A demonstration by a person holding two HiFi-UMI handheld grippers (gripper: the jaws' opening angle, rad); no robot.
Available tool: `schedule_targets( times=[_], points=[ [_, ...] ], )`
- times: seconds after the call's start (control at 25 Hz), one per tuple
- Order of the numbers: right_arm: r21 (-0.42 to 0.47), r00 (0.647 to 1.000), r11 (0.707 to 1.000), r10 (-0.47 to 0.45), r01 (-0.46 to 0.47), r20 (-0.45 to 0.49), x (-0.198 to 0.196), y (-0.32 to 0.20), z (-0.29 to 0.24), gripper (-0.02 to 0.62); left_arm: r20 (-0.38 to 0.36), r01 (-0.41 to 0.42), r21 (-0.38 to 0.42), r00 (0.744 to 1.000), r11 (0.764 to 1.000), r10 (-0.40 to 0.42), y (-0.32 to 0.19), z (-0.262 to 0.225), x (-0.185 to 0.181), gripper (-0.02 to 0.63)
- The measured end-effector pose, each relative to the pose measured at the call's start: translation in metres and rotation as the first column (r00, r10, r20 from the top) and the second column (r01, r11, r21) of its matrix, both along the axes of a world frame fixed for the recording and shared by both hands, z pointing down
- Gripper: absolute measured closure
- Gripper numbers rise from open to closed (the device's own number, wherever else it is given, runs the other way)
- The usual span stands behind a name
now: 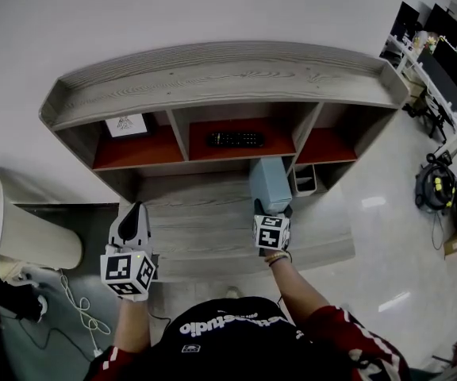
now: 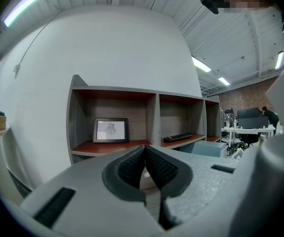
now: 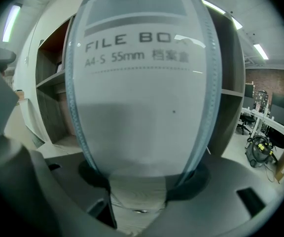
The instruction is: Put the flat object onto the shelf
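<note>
Head view: the right gripper (image 1: 272, 209) clamps the box (image 1: 269, 182), which stands upright on the lower ledge of the shelf (image 1: 213, 76), just below the remote (image 1: 235, 139). The left gripper (image 1: 133, 217) hangs apart from it.

Left gripper view: its jaws are pressed together with nothing between them.

Right gripper view: wide jaws grip the box by its near end only. With so narrow a footing, the tall box could topple off the ledge on release.
</note>
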State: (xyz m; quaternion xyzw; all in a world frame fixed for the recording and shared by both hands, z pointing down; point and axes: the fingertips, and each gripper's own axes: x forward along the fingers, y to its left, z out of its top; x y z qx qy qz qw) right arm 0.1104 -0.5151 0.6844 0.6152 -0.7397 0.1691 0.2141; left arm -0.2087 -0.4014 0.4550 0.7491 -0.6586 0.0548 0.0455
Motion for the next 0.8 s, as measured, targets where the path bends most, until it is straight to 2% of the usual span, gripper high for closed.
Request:
schedule_targets(
  times=[0.44,0.8],
  points=[
    [-0.014,0.998,0.998,-0.056,0.056,-0.010,-0.004,-0.002,0.006,0.281,-0.014,0.018,0.007,1.000,1.000,-0.018,0.007,0.001,-0.005,0.600],
    [-0.010,0.995,0.995,-0.095,0.095,0.003,-0.003,0.006,0.001,0.268,-0.022,0.003,0.017,1.000,1.000,-0.003,0.013,0.001,0.005,0.600]
  ],
)
